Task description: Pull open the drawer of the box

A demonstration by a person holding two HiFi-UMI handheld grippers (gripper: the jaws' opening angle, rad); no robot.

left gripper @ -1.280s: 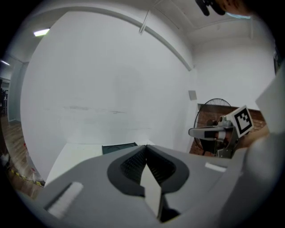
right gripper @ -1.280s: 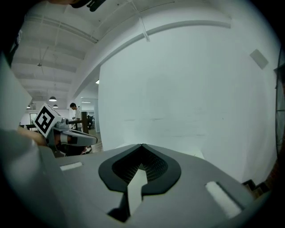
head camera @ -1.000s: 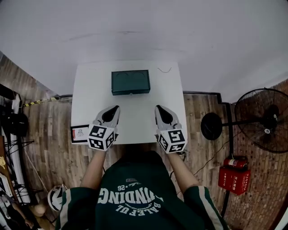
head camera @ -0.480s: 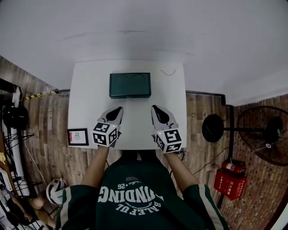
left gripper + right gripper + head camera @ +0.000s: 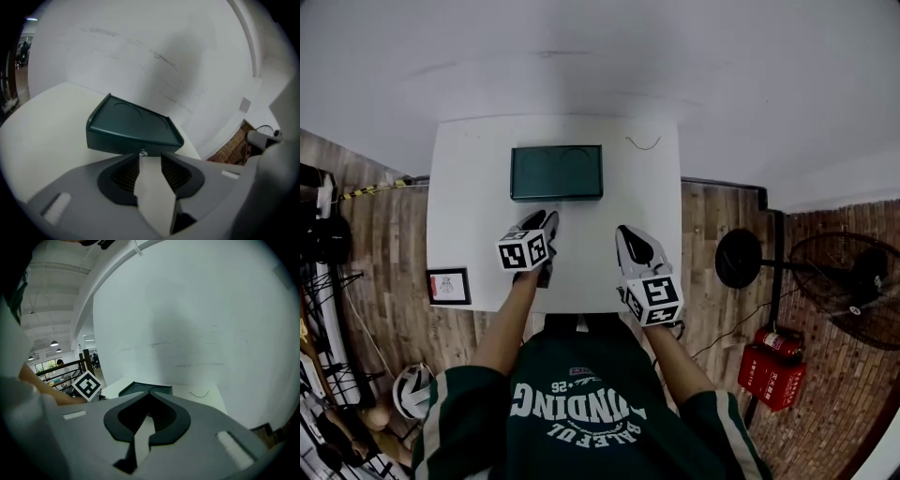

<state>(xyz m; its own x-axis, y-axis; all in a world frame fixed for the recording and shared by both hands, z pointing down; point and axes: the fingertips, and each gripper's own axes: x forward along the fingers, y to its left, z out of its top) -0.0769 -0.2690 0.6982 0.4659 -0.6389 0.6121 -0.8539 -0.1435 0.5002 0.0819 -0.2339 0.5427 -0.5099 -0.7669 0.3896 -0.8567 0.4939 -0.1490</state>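
Note:
A dark green box (image 5: 556, 172) stands at the back of the white table (image 5: 647, 187), its drawer closed. In the left gripper view the box (image 5: 131, 126) fills the middle, with a small silver knob (image 5: 143, 153) on its front face. My left gripper (image 5: 150, 155) points at that face. Its jaws have just been opening and now stand apart, with the knob just ahead of the gap and nothing pressed between them. In the head view, the left gripper (image 5: 542, 218) sits just in front of the box. My right gripper (image 5: 628, 232) hovers to the right; its tips (image 5: 150, 393) meet, empty.
A small framed card (image 5: 448, 286) lies at the table's front left edge. A thin bit of wire (image 5: 642, 143) lies at the back right. A white wall rises behind the table. A fan (image 5: 848, 267) and a red fire extinguisher (image 5: 772, 375) stand on the floor to the right.
My left gripper has moved forward and down to the box's front, rolled, and its jaws have opened. The right gripper has drifted slightly forward.

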